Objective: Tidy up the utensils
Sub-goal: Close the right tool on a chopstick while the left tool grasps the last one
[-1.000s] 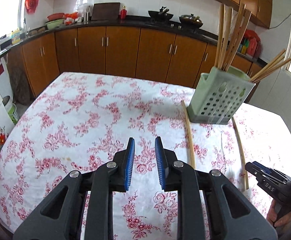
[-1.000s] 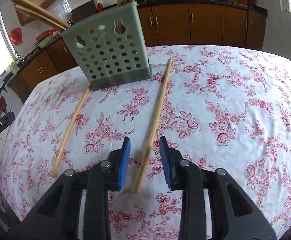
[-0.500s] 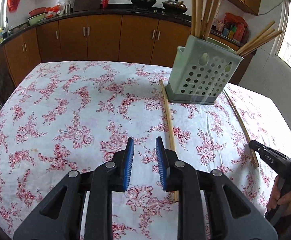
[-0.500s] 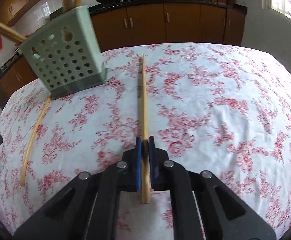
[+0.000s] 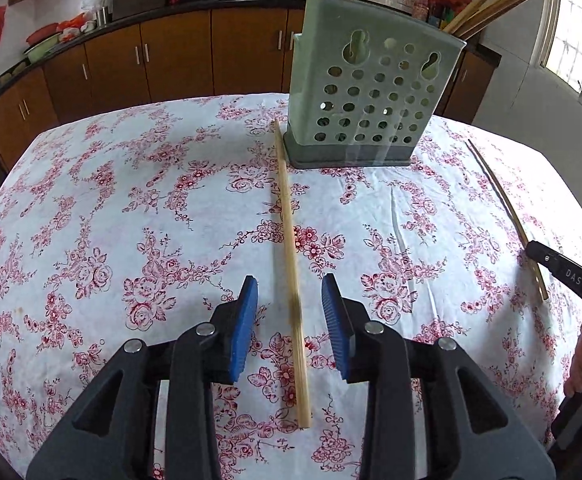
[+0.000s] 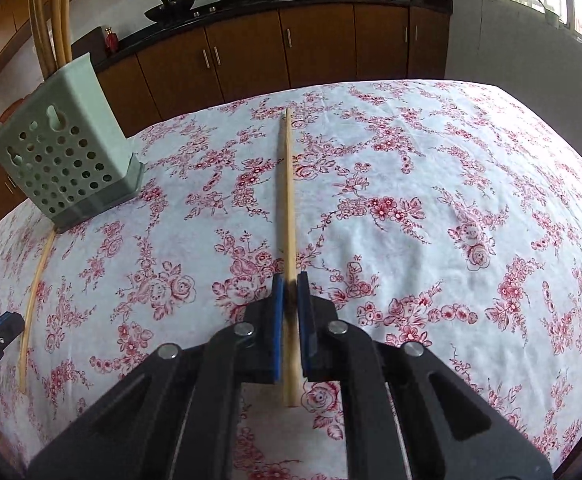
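The right gripper has its jaws clamped on one chopstick. The left gripper, jaws just opening, straddles another chopstick lying untouched on the desk.

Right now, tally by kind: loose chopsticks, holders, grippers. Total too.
Loose chopsticks: 2 (free chopstick; clamped chopstick)
Green holder: 1
Grippers: 2 (left gripper, jaws have just been opening, free chopstick between them untouched; right gripper, shut on the clamped chopstick)
Total: 5 (chopsticks standing in the holder left out: tops cropped)
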A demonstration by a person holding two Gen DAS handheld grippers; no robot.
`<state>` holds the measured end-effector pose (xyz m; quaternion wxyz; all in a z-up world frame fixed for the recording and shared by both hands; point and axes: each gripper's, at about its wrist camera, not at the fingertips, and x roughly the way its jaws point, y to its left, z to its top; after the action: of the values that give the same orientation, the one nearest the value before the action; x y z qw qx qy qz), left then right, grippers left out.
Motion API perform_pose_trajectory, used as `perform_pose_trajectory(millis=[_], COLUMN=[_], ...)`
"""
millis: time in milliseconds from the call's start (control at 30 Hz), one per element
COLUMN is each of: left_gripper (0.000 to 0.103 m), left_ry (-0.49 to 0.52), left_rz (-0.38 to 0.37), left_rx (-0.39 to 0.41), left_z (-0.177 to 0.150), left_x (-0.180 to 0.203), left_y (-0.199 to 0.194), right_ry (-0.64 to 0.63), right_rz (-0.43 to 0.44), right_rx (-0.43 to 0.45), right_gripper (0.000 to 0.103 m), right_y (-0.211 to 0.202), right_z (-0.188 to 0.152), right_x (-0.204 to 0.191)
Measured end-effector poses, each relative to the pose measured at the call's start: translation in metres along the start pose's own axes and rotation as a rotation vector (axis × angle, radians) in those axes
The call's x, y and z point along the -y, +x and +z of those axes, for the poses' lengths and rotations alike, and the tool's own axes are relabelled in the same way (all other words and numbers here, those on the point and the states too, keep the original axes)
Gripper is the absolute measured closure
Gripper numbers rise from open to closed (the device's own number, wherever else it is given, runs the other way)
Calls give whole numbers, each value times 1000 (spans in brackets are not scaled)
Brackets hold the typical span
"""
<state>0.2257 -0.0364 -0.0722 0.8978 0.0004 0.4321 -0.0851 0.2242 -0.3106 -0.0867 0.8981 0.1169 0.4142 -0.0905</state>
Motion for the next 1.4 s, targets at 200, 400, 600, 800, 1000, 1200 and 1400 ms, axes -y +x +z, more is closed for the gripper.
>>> perform_pose_trajectory(millis=[200,400,600,800,1000,1200,1400], left_gripper=[95,96,95,95,94,94,94], left_ry=[-23,-87,-100,-87,-101,-103,-104], left_rz=[59,110,101,118,103,100,100], left_rx=[2,1,2,22,23,23,23], left_z=[-1,4,6,2,3,3,3], left_x=[-6,-40,-63,-59,-60,-62,-63], left_y=[6,5,5,5,7,7,6], right_ry=[-23,-78,-148,-136,-139,-149,-168], right_rz=[32,86,99,107,102,90,74], right_rx=[-4,-12,-5,-9,-10,-9,-7], right_gripper=[95,95,95,95,95,95,94], right_y=[3,5,5,4,5,5,5], right_z=[-1,-4,-9,-9,-9,-10,-10], right_x=[-8,-29,-47,-45,-46,-46,-49])
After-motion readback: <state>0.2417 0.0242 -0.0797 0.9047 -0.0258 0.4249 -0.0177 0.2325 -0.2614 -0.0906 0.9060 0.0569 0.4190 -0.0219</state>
